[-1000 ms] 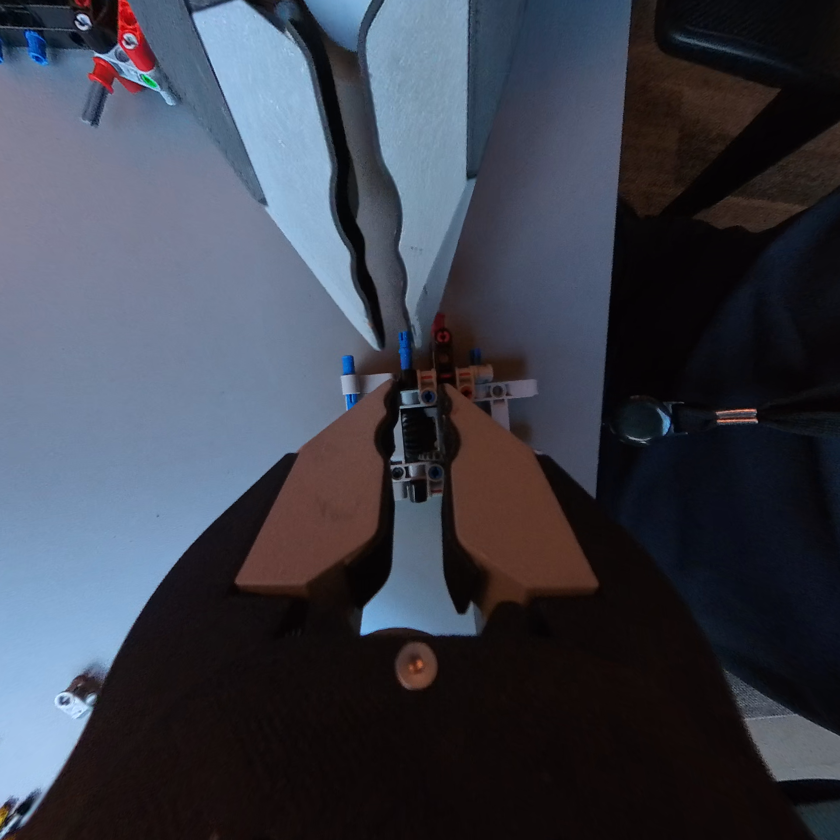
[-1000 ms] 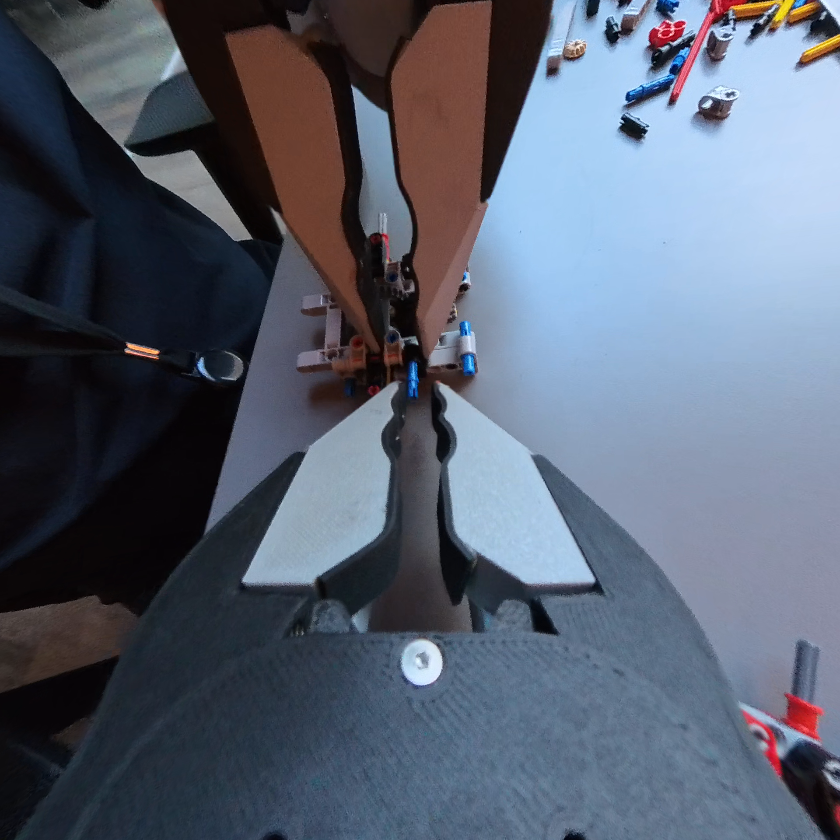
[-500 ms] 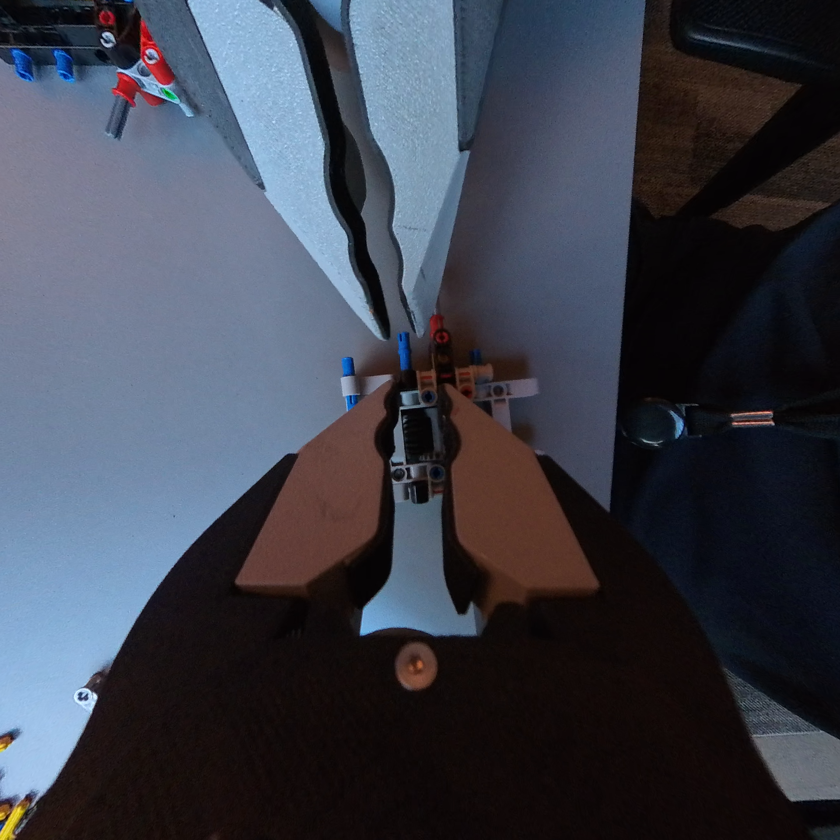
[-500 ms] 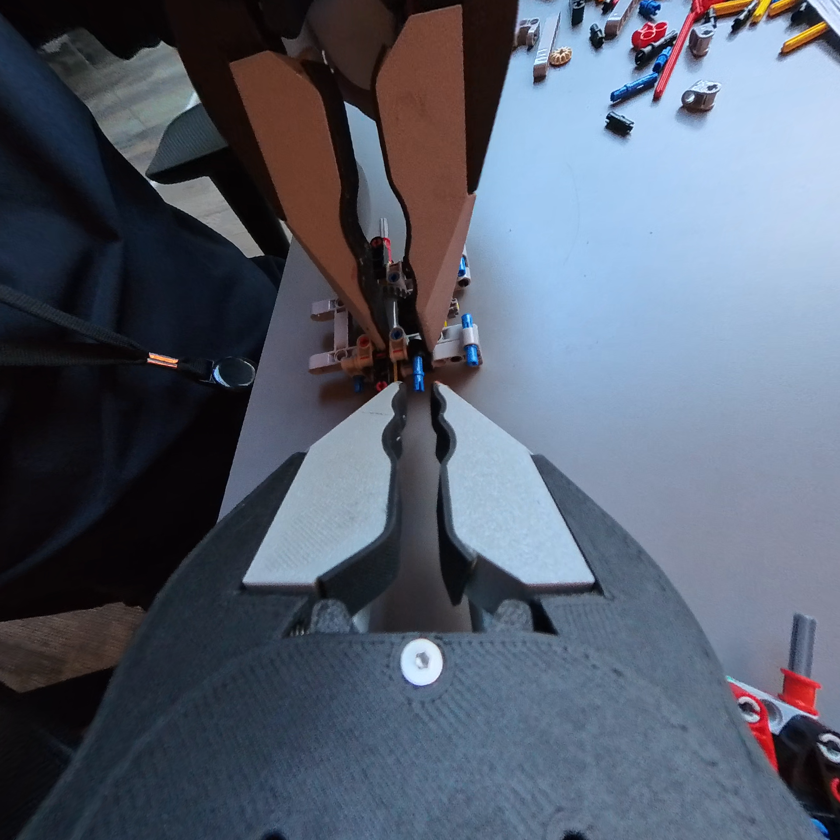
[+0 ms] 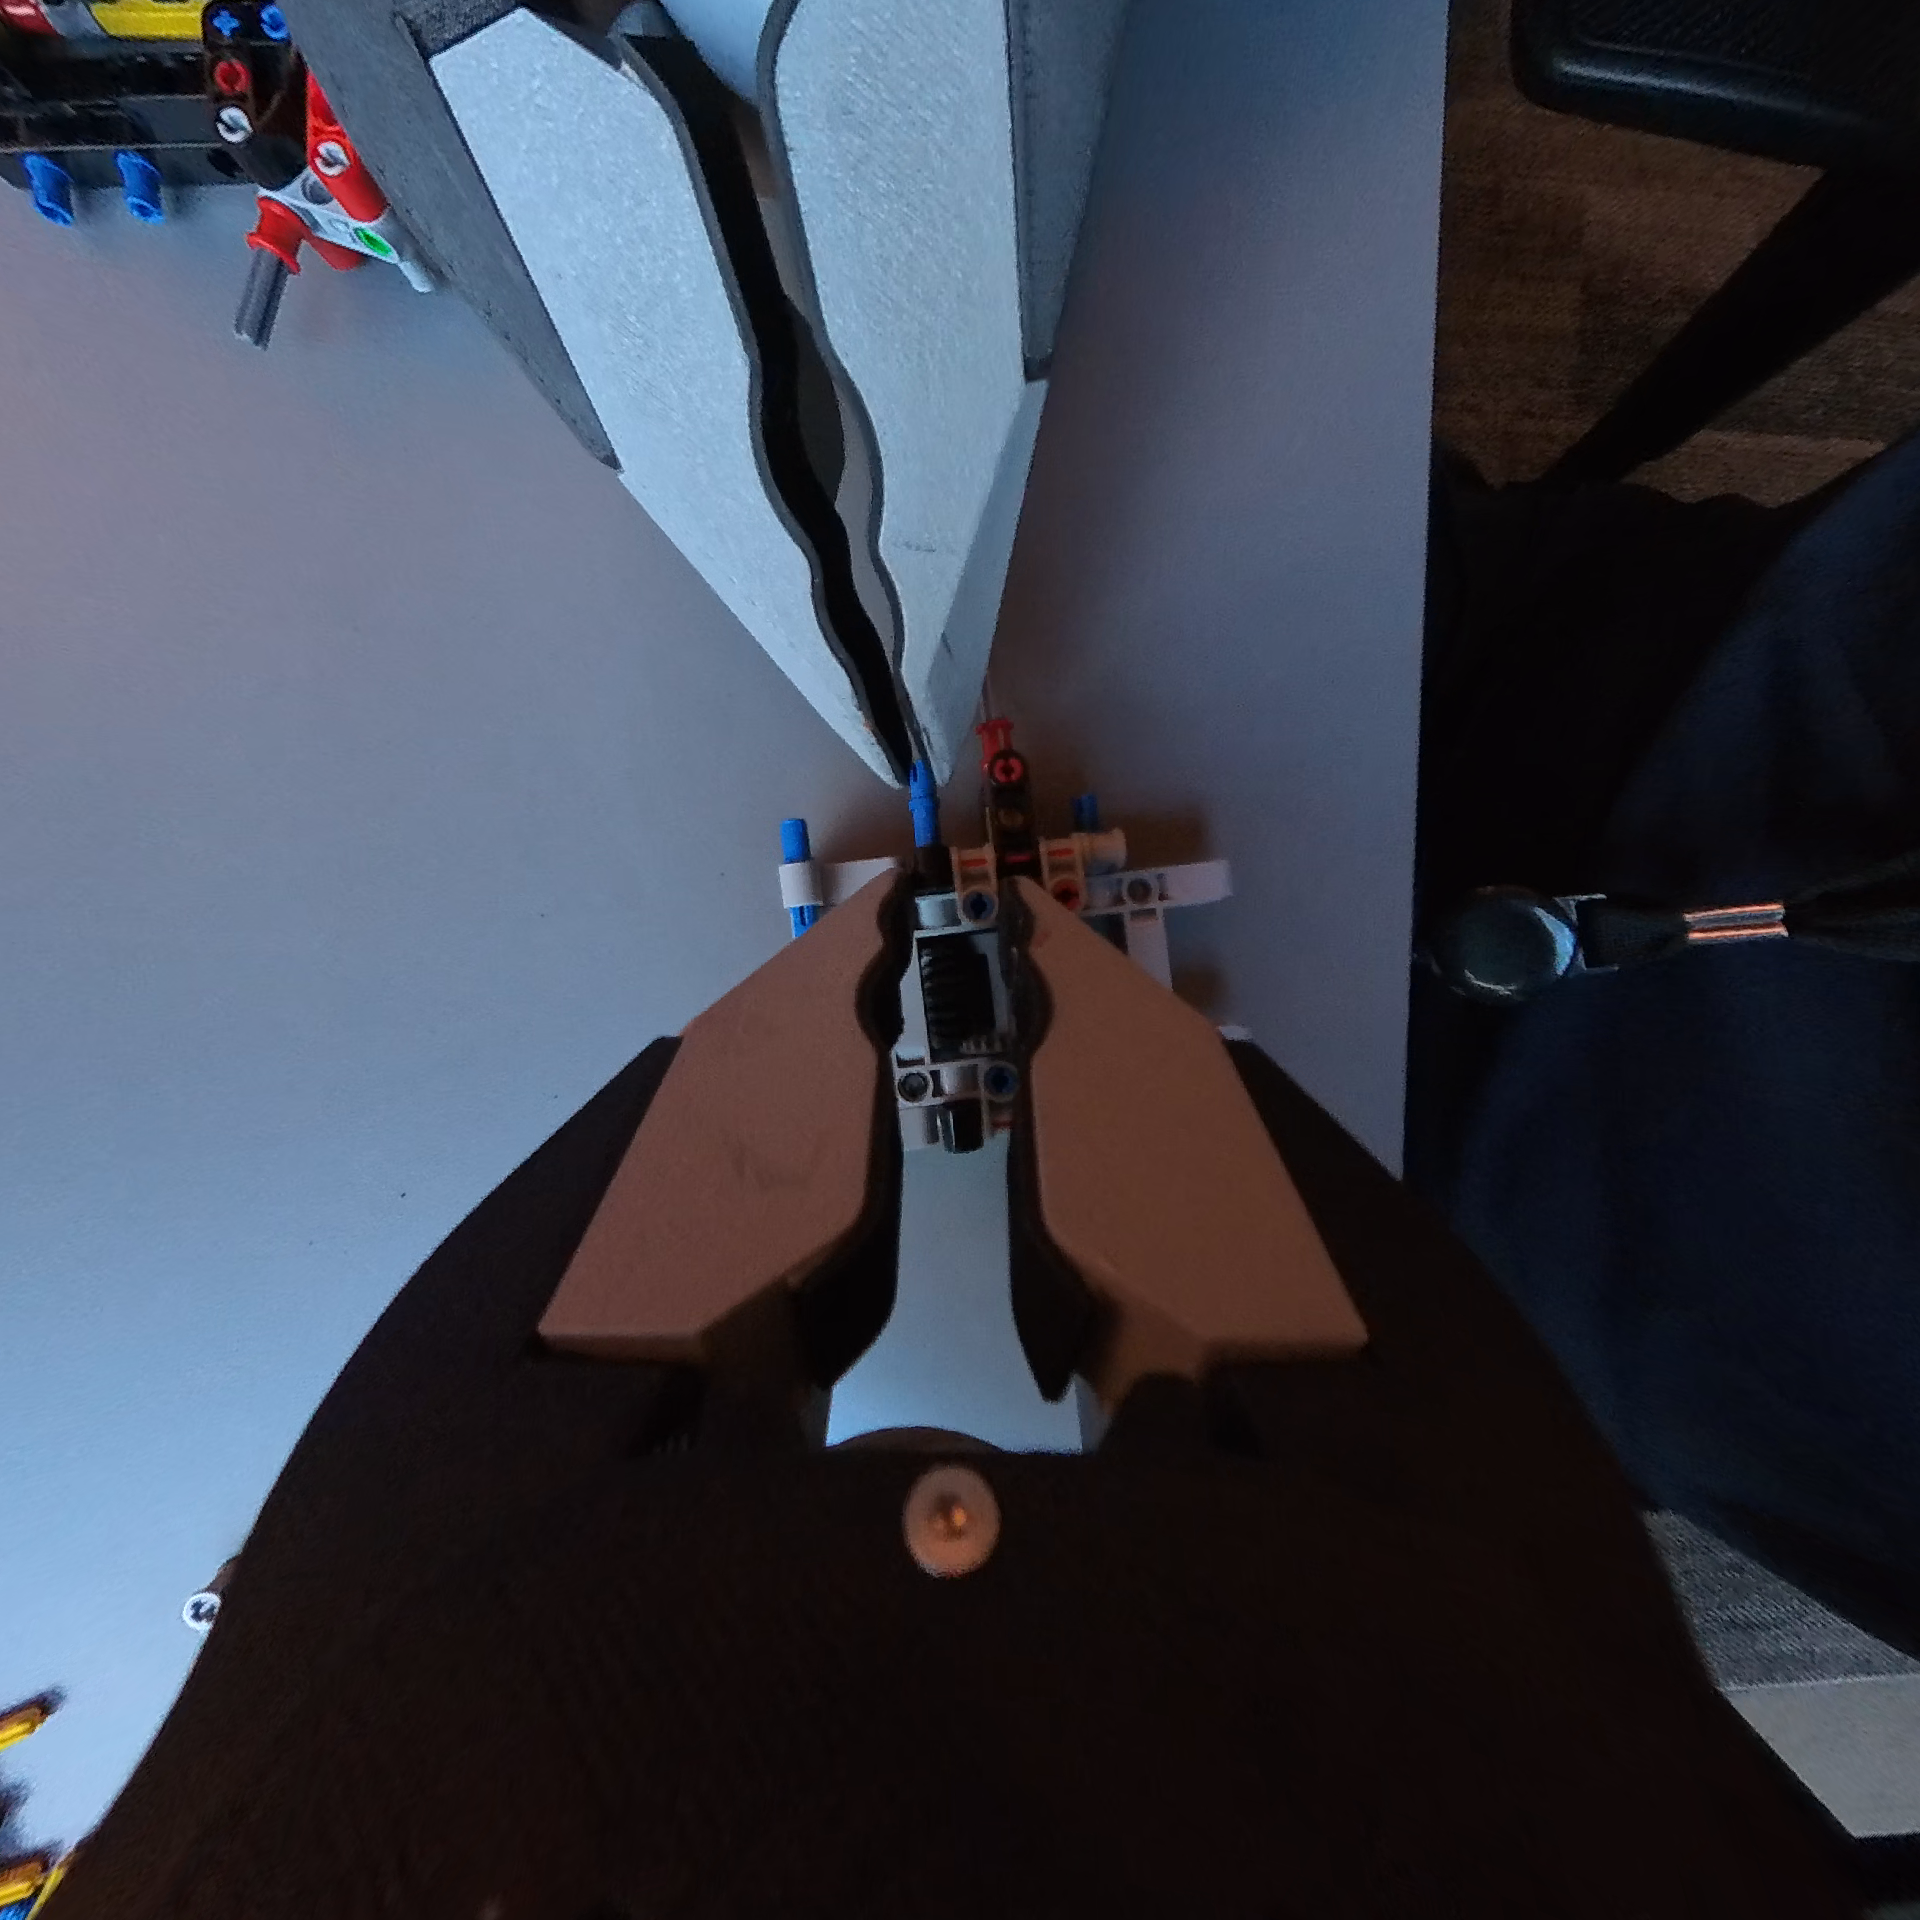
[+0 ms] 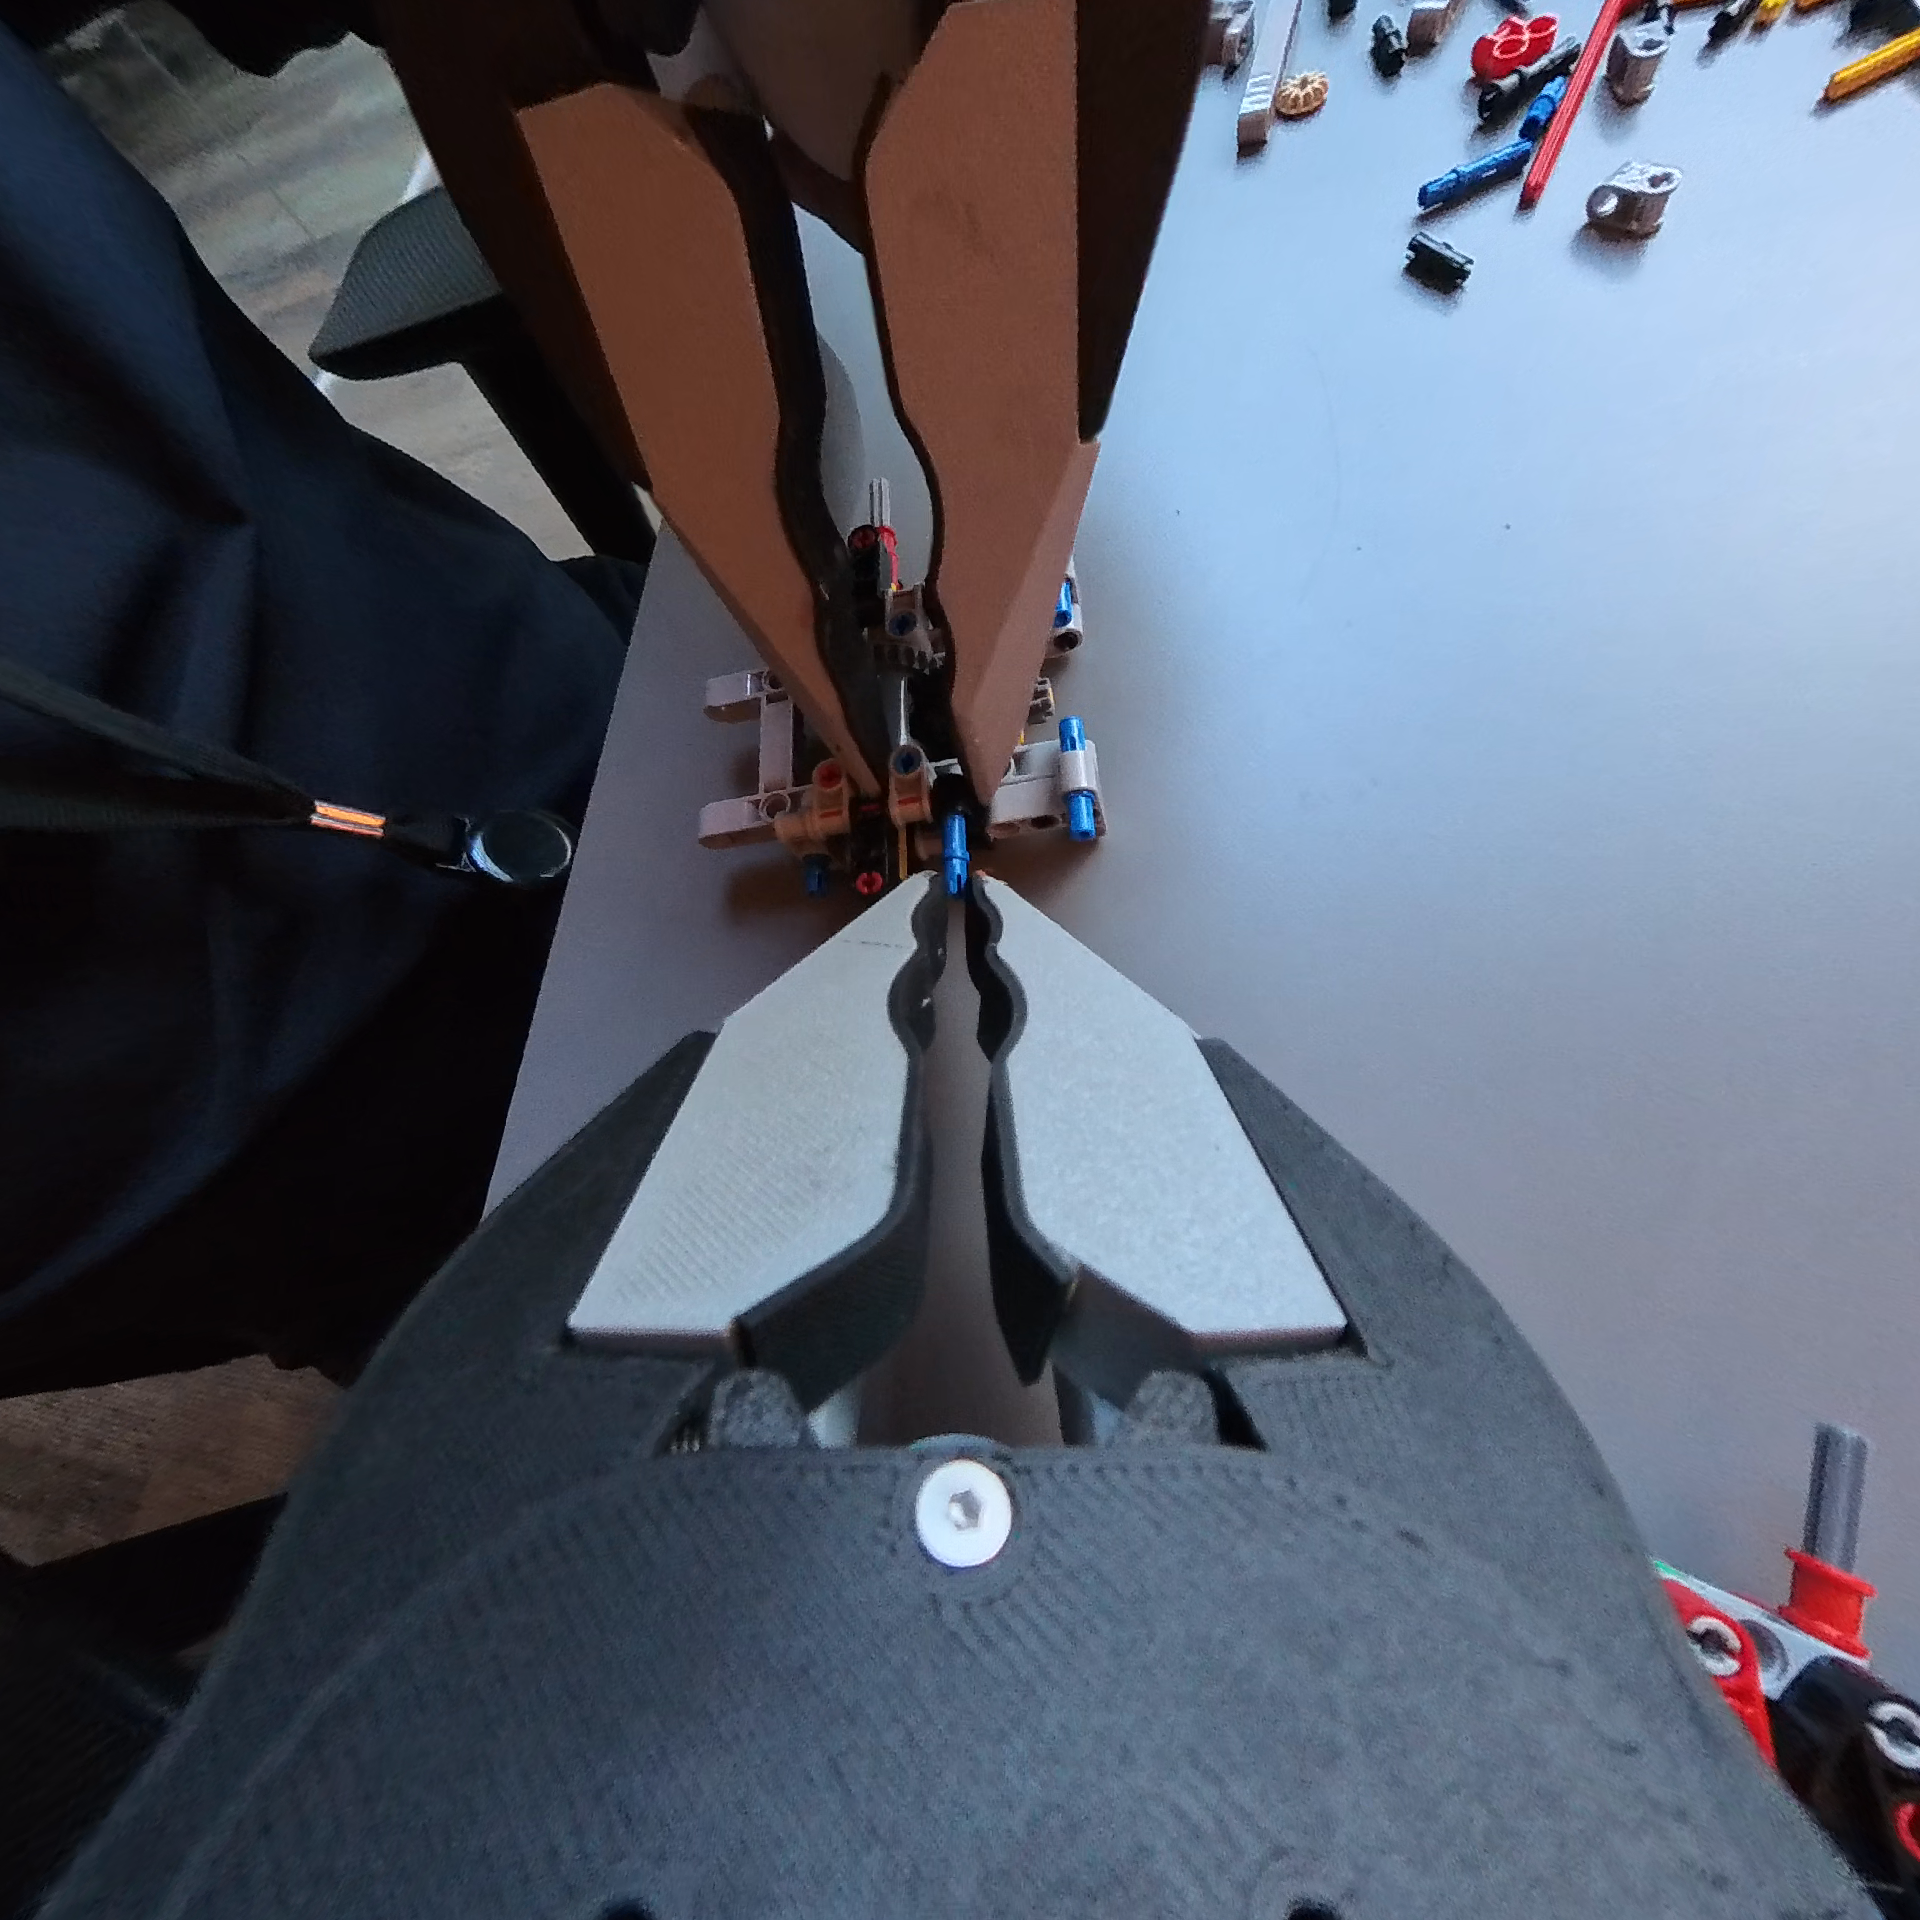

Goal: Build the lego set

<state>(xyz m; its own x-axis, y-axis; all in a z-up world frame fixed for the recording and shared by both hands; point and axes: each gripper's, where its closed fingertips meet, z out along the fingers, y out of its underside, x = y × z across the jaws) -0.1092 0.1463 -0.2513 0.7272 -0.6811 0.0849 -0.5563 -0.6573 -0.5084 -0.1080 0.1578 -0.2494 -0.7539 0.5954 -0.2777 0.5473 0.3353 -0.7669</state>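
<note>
Your left claw [image 5: 961, 935] clamps the small grey-and-black toy-brick assembly [image 5: 961, 997] resting at the surface [image 5: 312, 727] edge, pads pressed against its sides. Your right claw [image 6: 951, 888] is pinched shut on the blue pin [image 6: 954, 847] sticking out of that assembly.

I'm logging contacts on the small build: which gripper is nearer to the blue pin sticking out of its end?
Right. The right gripper pinches the blue pin at its tip; the left gripper clamps the small build just behind it.
</note>
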